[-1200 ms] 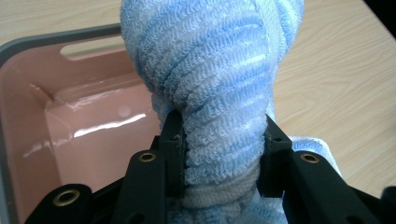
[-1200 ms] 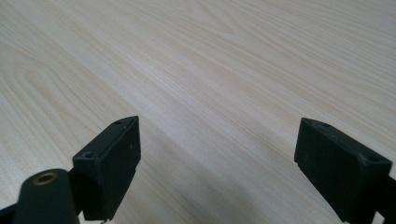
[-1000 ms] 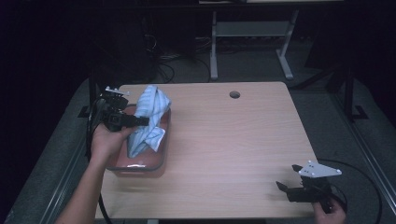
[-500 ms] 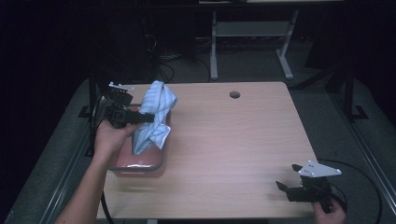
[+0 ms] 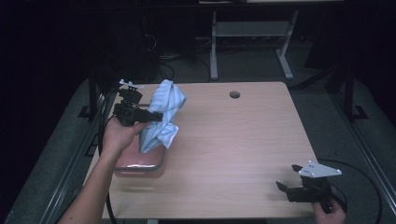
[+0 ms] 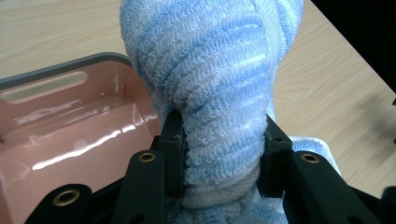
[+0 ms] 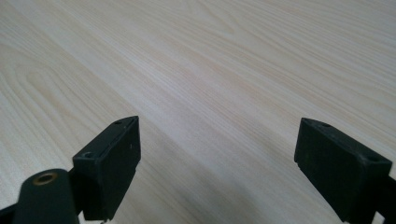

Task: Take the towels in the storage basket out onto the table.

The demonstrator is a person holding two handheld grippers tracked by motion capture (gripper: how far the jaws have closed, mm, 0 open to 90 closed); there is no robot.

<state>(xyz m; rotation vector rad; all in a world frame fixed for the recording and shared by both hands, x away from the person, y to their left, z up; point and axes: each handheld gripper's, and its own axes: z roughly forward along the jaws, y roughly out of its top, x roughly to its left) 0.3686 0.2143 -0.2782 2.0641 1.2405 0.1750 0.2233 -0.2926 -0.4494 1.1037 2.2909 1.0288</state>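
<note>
High view: the left gripper sits at the left side of the table, held in the person's left hand. Its jaws are clamped on a light blue striped towel, which is lifted off the table. The towel bunches above the jaws and hangs down below them, its lower end over the far right part of a pink bin. The bin lies on the table at the near left, just beside the hand. The right gripper rests low at the near right corner of the table, well apart from the towel, with its jaws apart and nothing between them. A small round hole lies in the table near its far edge.

Left gripper view: the towel fills the middle, pinched between the two black jaws, which press into its twisted neck from both sides. The terry cloth swells wide beyond the jaws. To the left lies the bin, its glossy pink inside showing, with a grey rim and a slot handle. Bare table shows to the right.

Right gripper view: the two jaws stand wide apart over bare wood-grain table, holding nothing.
</note>
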